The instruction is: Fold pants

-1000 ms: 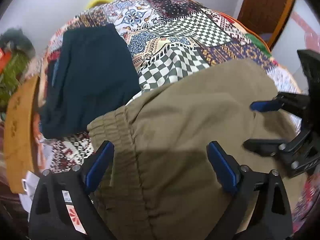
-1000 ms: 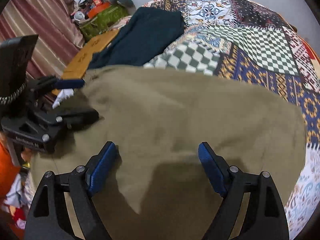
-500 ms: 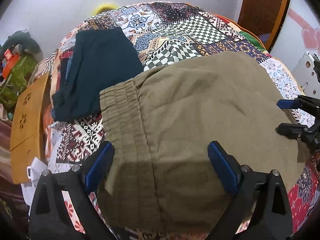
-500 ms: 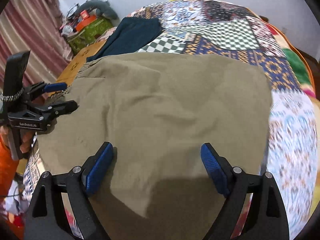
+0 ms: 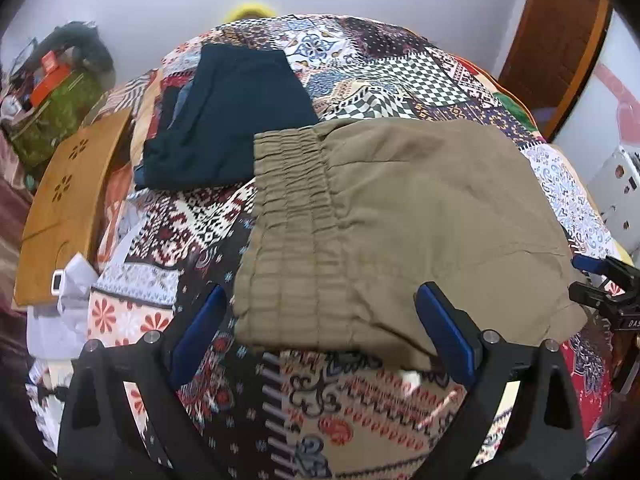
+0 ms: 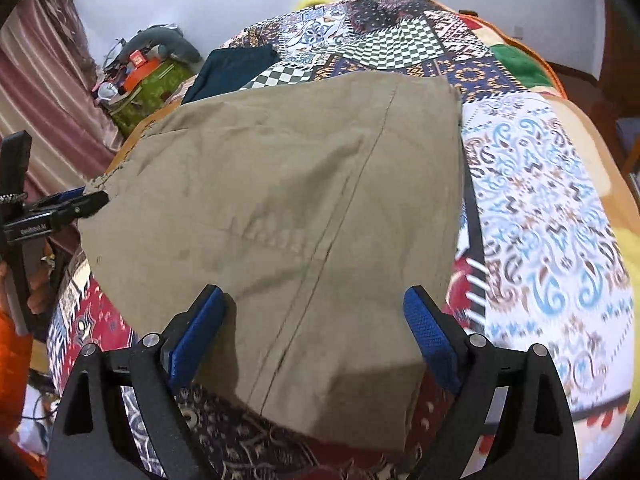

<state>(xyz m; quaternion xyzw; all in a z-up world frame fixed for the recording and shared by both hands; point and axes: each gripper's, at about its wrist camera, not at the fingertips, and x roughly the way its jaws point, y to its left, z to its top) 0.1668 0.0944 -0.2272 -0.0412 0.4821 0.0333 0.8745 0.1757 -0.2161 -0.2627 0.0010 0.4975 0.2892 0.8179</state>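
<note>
The olive-khaki pants (image 5: 400, 224) lie folded flat on the patchwork bedspread (image 5: 360, 412), with the elastic waistband (image 5: 292, 216) at the left in the left wrist view. They also fill the middle of the right wrist view (image 6: 304, 208). My left gripper (image 5: 326, 332) is open and empty, just in front of the pants' near edge. My right gripper (image 6: 316, 332) is open and empty over the pants' near corner. Each gripper shows at the edge of the other's view: the right one (image 5: 600, 284), the left one (image 6: 60, 208).
A folded dark navy garment (image 5: 232, 120) lies on the bed behind the waistband. A wooden board (image 5: 68, 200) and a green bag (image 5: 56, 116) with clutter stand left of the bed. A wooden door (image 5: 560, 40) is at the far right.
Both grippers have drawn back from over the pants toward the bed's near edge. The pants now lie flat and whole in view. Both grippers stayed open.
</note>
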